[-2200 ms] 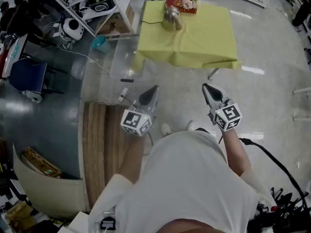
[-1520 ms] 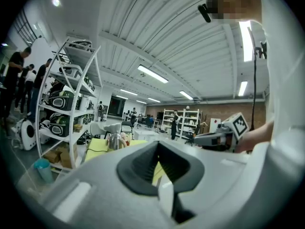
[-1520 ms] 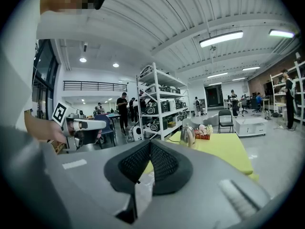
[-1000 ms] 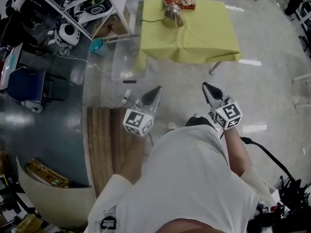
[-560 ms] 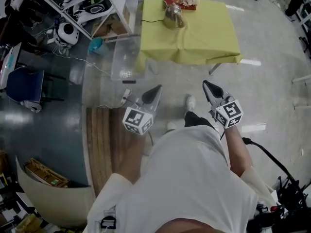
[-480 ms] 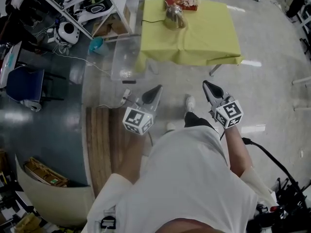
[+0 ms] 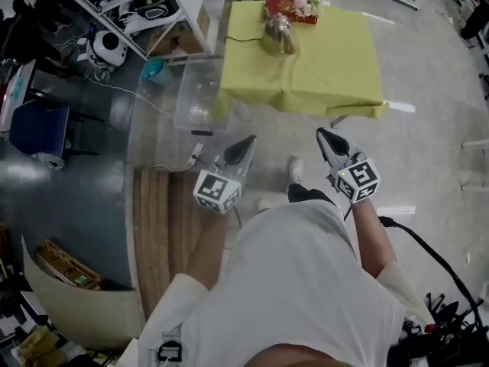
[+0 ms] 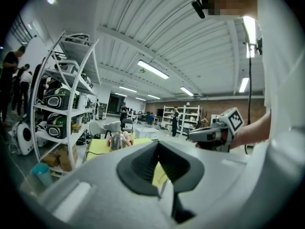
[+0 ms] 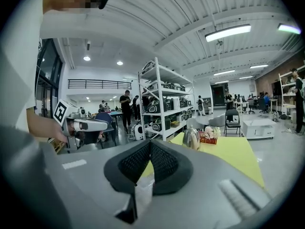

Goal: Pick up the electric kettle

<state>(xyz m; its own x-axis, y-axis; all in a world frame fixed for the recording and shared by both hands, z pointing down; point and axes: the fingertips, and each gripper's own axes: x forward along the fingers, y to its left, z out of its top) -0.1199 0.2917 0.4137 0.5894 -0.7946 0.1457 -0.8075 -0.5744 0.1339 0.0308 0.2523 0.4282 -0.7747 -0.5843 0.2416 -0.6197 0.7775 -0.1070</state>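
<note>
Head view: kettle (image 7: 279, 35) stands at the far edge of the yellow worktop (image 7: 328, 67), next to a red box (image 7: 276, 8) w/ pale flowers (image 7: 302, 6) in it. Clear bin (image 7: 197, 94) on the floor (image 7: 428, 151) beside the worktop, contents hard to make out. Left gripper (image 7: 246, 141) & right gripper (image 7: 324, 134) are well short of the kettle, jaws clenched, nothing between. Right gripper view adds people (image 9: 125, 106) by the shelves (image 9: 164, 104).

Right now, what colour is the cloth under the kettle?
Plain yellow-green cloth, no pattern; it shows best in the head view.
</note>
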